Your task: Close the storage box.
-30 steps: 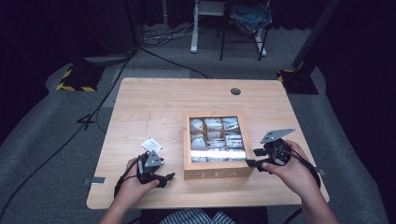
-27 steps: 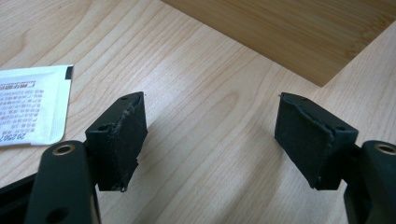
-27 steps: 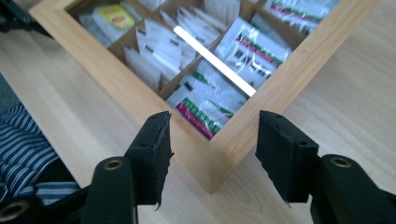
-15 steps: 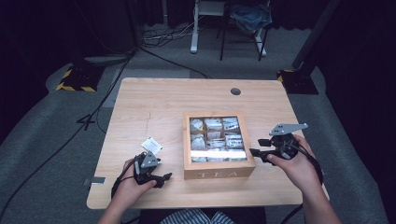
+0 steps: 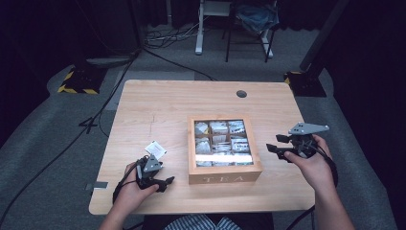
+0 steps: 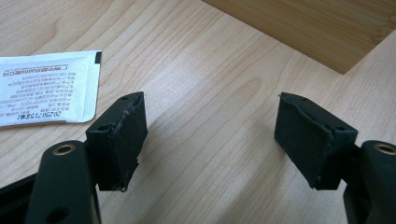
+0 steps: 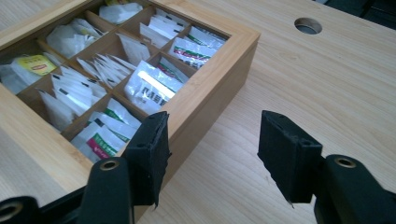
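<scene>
Table [image 5: 167, 110] brightly lit, surroundings dark; glare on box packets [image 5: 221, 155]; close views sharp.

Open wooden tea box [image 5: 225, 171] mid-table, sachet [image 5: 155, 149] left.
</scene>
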Motion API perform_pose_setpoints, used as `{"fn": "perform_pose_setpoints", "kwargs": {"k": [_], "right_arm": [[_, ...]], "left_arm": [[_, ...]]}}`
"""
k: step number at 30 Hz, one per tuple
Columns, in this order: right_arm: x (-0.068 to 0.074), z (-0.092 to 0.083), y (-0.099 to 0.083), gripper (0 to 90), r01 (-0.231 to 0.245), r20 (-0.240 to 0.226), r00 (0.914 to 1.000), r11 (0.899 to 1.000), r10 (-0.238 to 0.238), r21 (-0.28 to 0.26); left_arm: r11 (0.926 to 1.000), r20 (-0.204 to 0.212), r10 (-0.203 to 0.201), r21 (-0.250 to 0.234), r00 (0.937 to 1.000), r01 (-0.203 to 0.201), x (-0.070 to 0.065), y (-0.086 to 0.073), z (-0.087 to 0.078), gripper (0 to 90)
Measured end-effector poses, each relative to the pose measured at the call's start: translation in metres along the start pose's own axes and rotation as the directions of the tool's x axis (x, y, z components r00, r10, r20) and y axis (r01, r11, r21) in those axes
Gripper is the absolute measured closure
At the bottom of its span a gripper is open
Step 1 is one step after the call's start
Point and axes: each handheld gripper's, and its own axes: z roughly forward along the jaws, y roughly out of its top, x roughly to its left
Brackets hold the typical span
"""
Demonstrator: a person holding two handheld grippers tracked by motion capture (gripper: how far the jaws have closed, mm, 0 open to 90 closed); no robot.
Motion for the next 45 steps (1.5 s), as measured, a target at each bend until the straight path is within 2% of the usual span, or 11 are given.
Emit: {"fn": "perform_pose_setpoints", "kwargs": {"k": [6, 21, 24, 30, 38, 41, 45], "right_arm": [[-0.013, 0.004, -0.006, 43.5, 0.003, 0.023, 0.9997, 1.0, -0.002, -0.031], [-0.044, 0.019, -0.027, 43.3, -0.03, 0.08, 0.9962, 0.997, 0.035, -0.068], [-0.049, 0.027, -0.034, 43.3, -0.039, 0.103, 0.9938, 0.998, 0.044, -0.05], [-0.058, 0.04, -0.045, 43.3, -0.046, 0.117, 0.9918, 0.998, 0.051, -0.046], [-0.064, 0.052, -0.055, 43.3, -0.043, 0.121, 0.9915, 0.998, 0.047, -0.038], [-0.067, 0.059, -0.061, 43.3, -0.042, 0.126, 0.9911, 0.999, 0.043, -0.015], [-0.069, 0.066, -0.066, 43.1, -0.068, 0.114, 0.9912, 0.998, 0.067, 0.006]], "left_arm": [[1.0, -0.006, 0.0, -0.002, 1.0, 0.0, 0.003, -0.001, -0.001, 26.0], [1.0, -0.006, -0.003, -0.001, 1.0, 0.003, 0.002, -0.001, 0.0, 25.3], [1.0, -0.003, 0.0, -0.001, 1.0, 0.0, 0.003, -0.001, 0.0, 25.1], [1.0, -0.002, 0.001, 0.0, 1.0, -0.001, 0.003, 0.0, 0.0, 25.1], [1.0, -0.002, 0.001, 0.0, 1.0, -0.001, 0.003, 0.0, 0.0, 25.1], [1.0, -0.002, 0.0, -0.001, 1.0, 0.0, 0.003, 0.0, 0.0, 25.1], [1.0, -0.002, 0.001, 0.0, 1.0, -0.001, 0.003, 0.0, 0.0, 25.1]]}}
